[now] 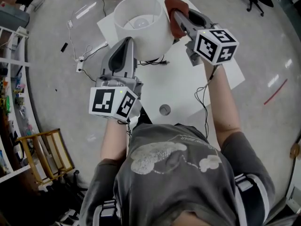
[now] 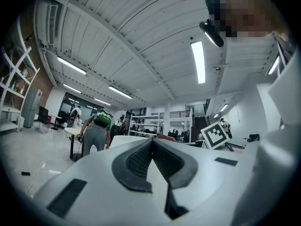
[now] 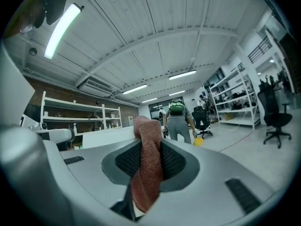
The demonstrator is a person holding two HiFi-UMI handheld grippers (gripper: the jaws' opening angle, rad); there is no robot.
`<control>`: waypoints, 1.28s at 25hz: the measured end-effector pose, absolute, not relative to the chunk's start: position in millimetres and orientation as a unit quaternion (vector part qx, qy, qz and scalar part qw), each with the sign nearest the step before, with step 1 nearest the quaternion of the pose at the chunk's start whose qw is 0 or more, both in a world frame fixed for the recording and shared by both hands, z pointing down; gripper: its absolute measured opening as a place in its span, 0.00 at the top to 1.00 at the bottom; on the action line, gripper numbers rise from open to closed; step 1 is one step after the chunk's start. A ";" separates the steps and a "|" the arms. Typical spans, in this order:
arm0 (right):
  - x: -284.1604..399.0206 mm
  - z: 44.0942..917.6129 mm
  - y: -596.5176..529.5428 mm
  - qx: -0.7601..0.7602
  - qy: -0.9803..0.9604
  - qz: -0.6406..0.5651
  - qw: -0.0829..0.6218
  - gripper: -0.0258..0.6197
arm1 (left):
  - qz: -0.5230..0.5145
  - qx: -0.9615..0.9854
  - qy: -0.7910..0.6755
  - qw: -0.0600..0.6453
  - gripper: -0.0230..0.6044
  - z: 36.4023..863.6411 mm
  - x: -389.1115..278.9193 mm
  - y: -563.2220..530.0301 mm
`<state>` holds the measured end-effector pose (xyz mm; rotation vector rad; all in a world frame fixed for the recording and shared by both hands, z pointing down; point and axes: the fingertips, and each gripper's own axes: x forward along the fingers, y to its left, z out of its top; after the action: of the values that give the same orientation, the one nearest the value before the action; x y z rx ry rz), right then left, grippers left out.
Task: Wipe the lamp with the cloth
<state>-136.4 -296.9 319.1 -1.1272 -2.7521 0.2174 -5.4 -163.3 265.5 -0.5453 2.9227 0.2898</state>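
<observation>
Cloth (image 1: pixel 174 6) is showing red-brown in the head view, bunching at the tip of the right gripper (image 1: pixel 177 21) and lying against the right side of the lamp (image 1: pixel 141 25), whose white shade is standing at the far end of the table (image 1: pixel 188 86). I am seeing the left gripper (image 1: pixel 126 45) reaching in at the shade's near left side, touching it or just beside it; I cannot tell which. A black cable (image 1: pixel 153 61) is trailing over the table from under the shade. In the left gripper view the left gripper (image 2: pixel 151 142) is pointing up into the room with its jaws pressed together at the tips and nothing sitting between them. In the right gripper view the right gripper (image 3: pixel 147 142) is pinching the cloth (image 3: pixel 146 168), which is hanging as a narrow fold between the pads and poking out past the tips. I am judging the risks this way: only a thin strip is being pinched, so dragging it hard over the shade could be pulling it free; pressing from the right without the left side bracing could be tipping the lamp; and a gripper could be snagging the cable.
</observation>
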 end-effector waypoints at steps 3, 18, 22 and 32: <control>-143.2 303.0 -283.8 -0.391 -0.916 0.047 0.069 0.82 | 0.092 -0.173 0.977 0.090 0.95 254.1 -8.3 -159.5; -151.6 378.4 -293.8 -0.377 -0.913 0.069 0.140 0.82 | 0.105 -0.151 0.982 0.050 0.95 295.2 -5.1 -159.8; -143.2 404.1 -302.6 -0.368 -0.912 0.081 0.164 0.82 | 0.111 -0.149 0.982 0.031 0.95 312.7 4.3 -164.9; -109.3 462.0 -324.4 -0.346 -0.908 0.106 0.211 0.82 | 0.130 -0.156 0.979 -0.015 0.95 359.6 24.7 -178.4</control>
<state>-109.3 -324.4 462.0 -0.9603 -2.5230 0.2935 24.7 -178.4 359.6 -0.4945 3.1062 0.4128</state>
